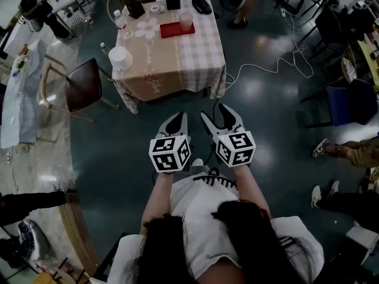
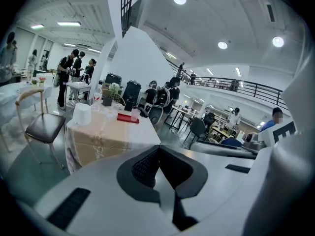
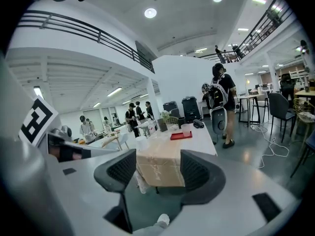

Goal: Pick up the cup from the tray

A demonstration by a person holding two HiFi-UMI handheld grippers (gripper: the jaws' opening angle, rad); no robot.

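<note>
1. While the cup (image 1: pixel 186 21) stands on the red tray (image 1: pixel 169 31) at the far side of the table (image 1: pixel 195 52), both grippers are held over the floor, well apart from it.
2. Left gripper (image 1: pixel 177 118): jaws are seen pressed together, with nothing between them.
3. Right gripper (image 1: pixel 214 112): jaws are held apart and empty, and the table is framed between them.
4. Step judged: approach; the pick is not yet begun.
5. Next move judged: the table must be closed on, then parted jaws brought around the cup without the tray being nudged.
</note>
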